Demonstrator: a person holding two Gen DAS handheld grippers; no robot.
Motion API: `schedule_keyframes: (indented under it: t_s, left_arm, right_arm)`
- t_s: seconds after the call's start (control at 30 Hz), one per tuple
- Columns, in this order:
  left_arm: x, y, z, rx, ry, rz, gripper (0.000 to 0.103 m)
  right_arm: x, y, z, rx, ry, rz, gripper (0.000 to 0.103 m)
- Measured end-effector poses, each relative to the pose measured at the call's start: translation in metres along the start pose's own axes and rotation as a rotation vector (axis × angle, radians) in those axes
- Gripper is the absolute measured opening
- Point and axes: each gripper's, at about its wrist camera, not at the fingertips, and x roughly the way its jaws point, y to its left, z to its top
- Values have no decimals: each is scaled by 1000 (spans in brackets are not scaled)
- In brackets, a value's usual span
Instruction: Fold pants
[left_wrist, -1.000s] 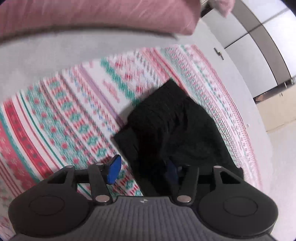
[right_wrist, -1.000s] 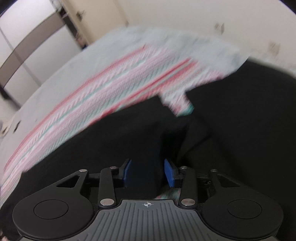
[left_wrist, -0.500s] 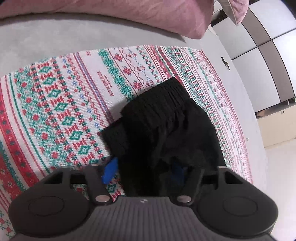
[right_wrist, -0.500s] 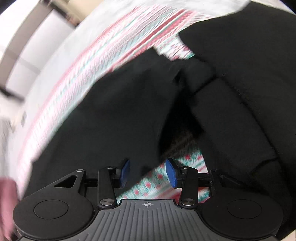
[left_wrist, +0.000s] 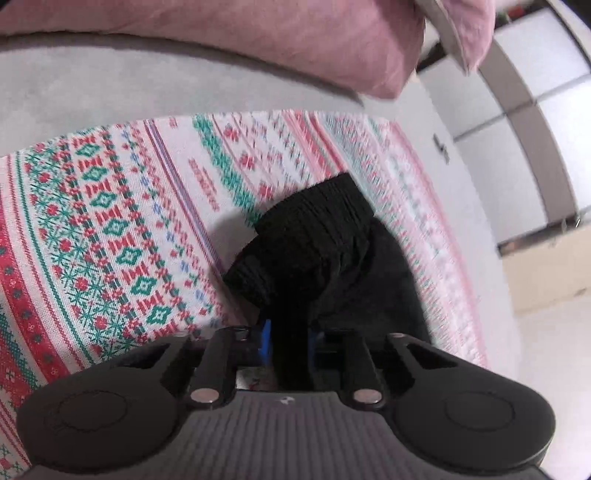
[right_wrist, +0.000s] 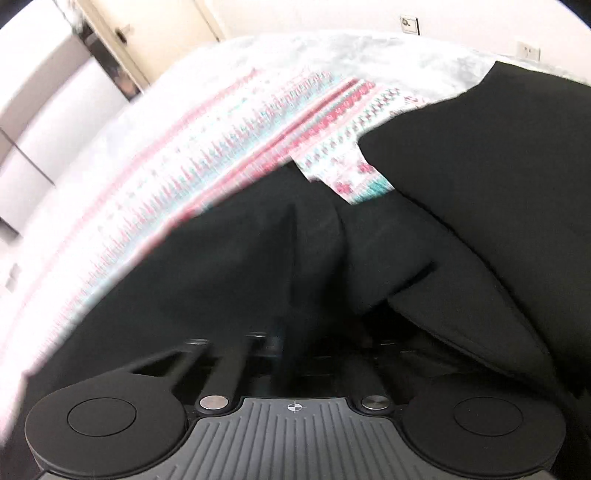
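Black pants (left_wrist: 325, 251) lie bunched on a red, green and white patterned cloth (left_wrist: 110, 221), their ribbed elastic waistband raised at the far end. My left gripper (left_wrist: 289, 341) is closing, and its blue pads pinch a fold of the black fabric. In the right wrist view the pants (right_wrist: 240, 266) fill the lower half, with one leg (right_wrist: 498, 166) spreading off to the right. My right gripper (right_wrist: 295, 343) is shut on the fabric, which drapes over its fingers and hides the pads. A pleat runs up from the grip.
The patterned cloth (right_wrist: 240, 122) covers a grey bed (left_wrist: 92, 85). A pink pillow (left_wrist: 258, 37) lies at the far edge. White wardrobe doors (left_wrist: 517, 129) stand to the right beyond the bed. A door (right_wrist: 122, 33) and wall sockets (right_wrist: 408, 24) are behind.
Both grippers have shut on the black fabric; earlier their blue pads stood apart. The waistband now lifts off the cloth. The right gripper has sunk into the pants, which now cover its fingers.
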Motion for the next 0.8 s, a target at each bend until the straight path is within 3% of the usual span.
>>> schedule_keyframes:
  t_s: [0.1, 0.23, 0.37, 0.43, 0.53, 0.6, 0.7, 0.77, 0.8]
  left_arm:
    - [-26, -7, 12, 13, -88, -86, 36]
    - [-55, -23, 26, 67, -175, -133, 36]
    - [-68, -35, 39, 76, -186, -133, 36]
    - [-63, -48, 46, 80, -183, -148, 35]
    - [-63, -71, 54, 69, -222, -255, 35]
    - [-80, -85, 47, 133, -340, -377, 35]
    - [-93, -81, 42, 148, -476, -556, 35]
    - [-88, -73, 42, 153, -503, -591, 35]
    - [-81, -68, 43, 161, -491, -567, 35]
  right_arm:
    - [-40, 7, 11, 43, -165, 149, 1]
    - [-72, 24, 15, 84, -253, 246, 1]
    - [-85, 43, 26, 93, -223, 293, 1]
    - [-83, 48, 34, 77, -186, 262, 1]
    - [-58, 64, 60, 110, -151, 223, 1]
    - [-70, 77, 69, 107, -262, 324, 1]
    - [-122, 96, 60, -42, -558, 465, 1]
    - [-140, 97, 57, -85, -670, 520, 1]
    - [-141, 94, 55, -98, -716, 542, 1]
